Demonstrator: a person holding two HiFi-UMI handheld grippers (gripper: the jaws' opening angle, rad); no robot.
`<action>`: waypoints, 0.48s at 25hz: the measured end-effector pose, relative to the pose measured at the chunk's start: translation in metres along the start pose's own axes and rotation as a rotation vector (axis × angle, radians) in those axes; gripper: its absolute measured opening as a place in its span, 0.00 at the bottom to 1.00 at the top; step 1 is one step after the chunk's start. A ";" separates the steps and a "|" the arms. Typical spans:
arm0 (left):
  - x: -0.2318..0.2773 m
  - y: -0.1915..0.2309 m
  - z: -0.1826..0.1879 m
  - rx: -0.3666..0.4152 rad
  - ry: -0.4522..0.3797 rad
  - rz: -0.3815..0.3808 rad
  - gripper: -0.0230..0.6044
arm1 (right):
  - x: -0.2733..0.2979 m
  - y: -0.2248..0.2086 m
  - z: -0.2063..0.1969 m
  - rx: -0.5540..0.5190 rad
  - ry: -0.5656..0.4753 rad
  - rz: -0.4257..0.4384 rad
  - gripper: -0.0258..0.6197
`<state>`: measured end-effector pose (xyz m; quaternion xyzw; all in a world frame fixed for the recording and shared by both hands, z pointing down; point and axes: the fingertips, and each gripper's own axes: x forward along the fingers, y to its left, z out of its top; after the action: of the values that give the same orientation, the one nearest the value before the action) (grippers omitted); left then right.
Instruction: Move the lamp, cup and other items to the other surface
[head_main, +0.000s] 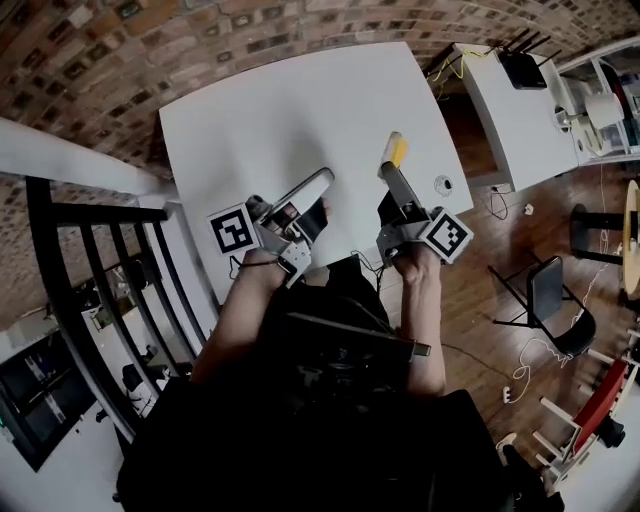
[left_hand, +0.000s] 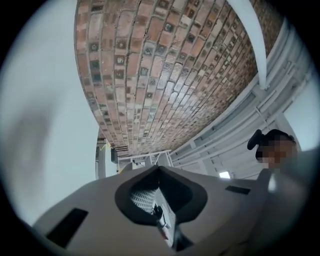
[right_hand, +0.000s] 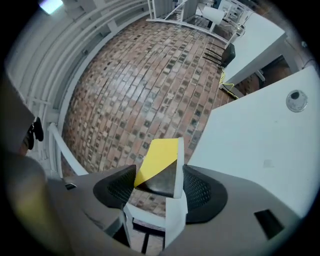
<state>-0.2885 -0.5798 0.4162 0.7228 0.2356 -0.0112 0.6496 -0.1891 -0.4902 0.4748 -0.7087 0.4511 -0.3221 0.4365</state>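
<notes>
Yellow-and-black item (right_hand: 161, 154), lower end hidden, sits clamped between right tongs (right_hand: 159, 172).

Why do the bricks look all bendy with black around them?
Left gripper view: the wide-angle lens bows the bricks and leaves black corners. Right gripper view: same bending, same dark rim. Head view: the white table has curved edges too.

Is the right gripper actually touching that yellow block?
Touching. The right gripper view shows the right gripper with its jaws pressed against both sides of the yellow block.
</notes>
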 end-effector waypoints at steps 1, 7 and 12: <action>0.000 -0.001 -0.002 -0.004 0.009 -0.008 0.04 | -0.005 0.008 0.001 0.010 -0.021 0.017 0.54; 0.015 -0.017 -0.036 0.001 0.093 -0.058 0.04 | -0.054 0.033 0.017 0.018 -0.119 0.036 0.54; 0.030 -0.028 -0.060 -0.001 0.150 -0.087 0.04 | -0.082 0.054 0.032 0.022 -0.186 0.089 0.54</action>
<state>-0.2887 -0.5124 0.3894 0.7102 0.3149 0.0149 0.6294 -0.2123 -0.4160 0.4076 -0.7098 0.4363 -0.2401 0.4981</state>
